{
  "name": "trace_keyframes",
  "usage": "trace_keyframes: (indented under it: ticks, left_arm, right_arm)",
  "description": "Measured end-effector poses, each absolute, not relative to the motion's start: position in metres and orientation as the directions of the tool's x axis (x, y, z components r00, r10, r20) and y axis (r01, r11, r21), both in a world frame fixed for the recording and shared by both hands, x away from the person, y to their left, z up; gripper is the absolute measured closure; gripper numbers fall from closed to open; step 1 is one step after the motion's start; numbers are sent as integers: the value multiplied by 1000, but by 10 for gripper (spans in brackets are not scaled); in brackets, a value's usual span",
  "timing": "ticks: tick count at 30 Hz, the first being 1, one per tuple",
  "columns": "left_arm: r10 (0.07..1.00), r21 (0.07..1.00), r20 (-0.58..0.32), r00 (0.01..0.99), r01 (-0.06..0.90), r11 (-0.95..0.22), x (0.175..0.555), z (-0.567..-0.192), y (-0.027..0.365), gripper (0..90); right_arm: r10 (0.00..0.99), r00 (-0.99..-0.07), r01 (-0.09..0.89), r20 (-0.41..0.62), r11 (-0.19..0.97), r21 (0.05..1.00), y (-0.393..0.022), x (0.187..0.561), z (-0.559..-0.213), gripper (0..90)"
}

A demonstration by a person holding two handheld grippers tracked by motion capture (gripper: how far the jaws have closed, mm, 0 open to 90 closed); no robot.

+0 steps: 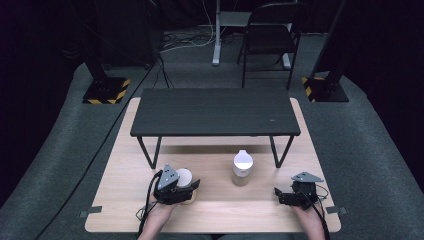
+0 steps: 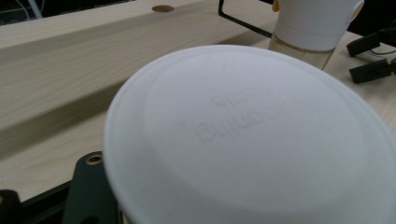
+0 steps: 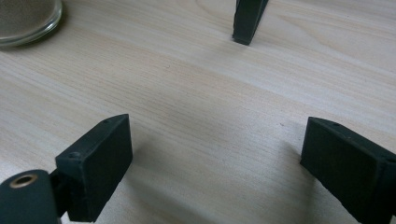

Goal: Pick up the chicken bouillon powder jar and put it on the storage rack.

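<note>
The left claw (image 1: pixel 192 186) grips the white-lidded jar (image 1: pixel 184 178) on the desk (image 1: pixel 120 175), not yet lifted, while the right claw (image 1: pixel 277 194) waits wide.

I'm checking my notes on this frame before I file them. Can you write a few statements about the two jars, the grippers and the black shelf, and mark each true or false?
1. The left gripper is closed around the jar with the flat white lid. True.
2. The right gripper holds the taller jar. False: its jaws stand open over bare table, with nothing between them.
3. The taller jar stands upright on the wooden table, in front of the black shelf. True.
4. Both jars sit on top of the black shelf. False: both are down on the table, nearer the person.
5. The taller jar has a white cap. True.
</note>
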State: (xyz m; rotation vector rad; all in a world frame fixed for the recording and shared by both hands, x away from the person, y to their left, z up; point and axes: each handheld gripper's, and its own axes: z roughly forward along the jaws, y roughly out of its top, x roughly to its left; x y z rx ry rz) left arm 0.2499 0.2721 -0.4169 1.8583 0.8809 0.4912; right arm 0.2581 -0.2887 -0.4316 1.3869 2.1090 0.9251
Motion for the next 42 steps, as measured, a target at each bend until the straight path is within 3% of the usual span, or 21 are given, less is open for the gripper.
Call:
trace_keyframes:
  ticks: [7, 42]
  left_arm:
    - [751, 902, -90, 655, 373, -217, 252, -416, 277, 356]
    - [789, 925, -44, 613, 323, -199, 247, -339, 284, 356]
  right_arm:
    - [919, -394, 618, -7, 270, 739, -289, 258, -432, 79]
    - [919, -394, 617, -7, 270, 739, -289, 258, -432, 79]
